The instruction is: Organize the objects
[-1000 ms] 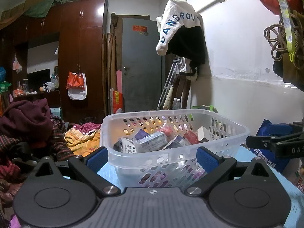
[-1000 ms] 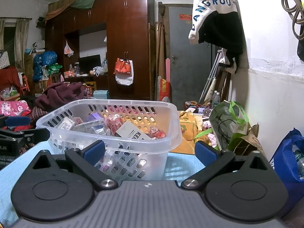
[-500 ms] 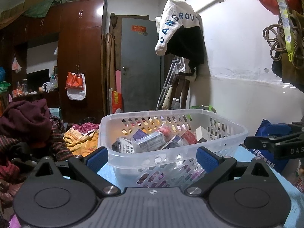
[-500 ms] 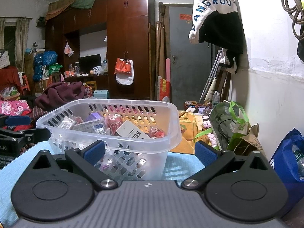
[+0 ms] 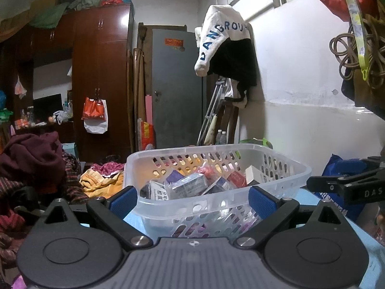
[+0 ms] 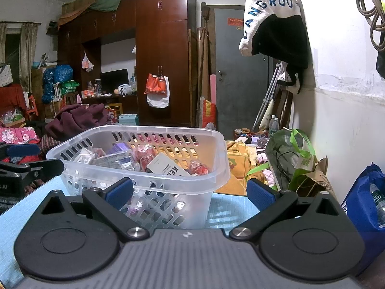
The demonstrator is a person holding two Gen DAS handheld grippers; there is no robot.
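Translucent plastic makes up the basket [image 5: 216,207], a perforated tub that stands on the pale blue table [image 6: 226,214] and already carries a loose heap of small boxes and packets [image 5: 192,184]. We judge it to be the collecting place for the task, set near the middle of the table so that either hand can reach it without crossing the other.

We hold the left tool [image 5: 192,201] low and level just in front of the basket's near wall, its blue-padded fingers [image 5: 122,201] spread wide to either side of that wall and gripping nothing. Seen from this side, the basket sits dead ahead and slightly above the fingertips, its rim close to them, though we cannot tell whether they touch it.

We hold the right tool [image 6: 190,192] in the same way, fingers apart and empty. Here the basket lies ahead and to the left, so the left finger [image 6: 119,190] overlaps its near corner while the other one stands clear over bare table. Each tool shows at the edge of the other's view, one on each flank of the basket.

Beyond the table, shopping bags [image 6: 296,159] lean by the white wall, a white and black garment [image 5: 223,48] hangs on it, and a dark wooden wardrobe [image 6: 158,60] fills the back of the cluttered room.
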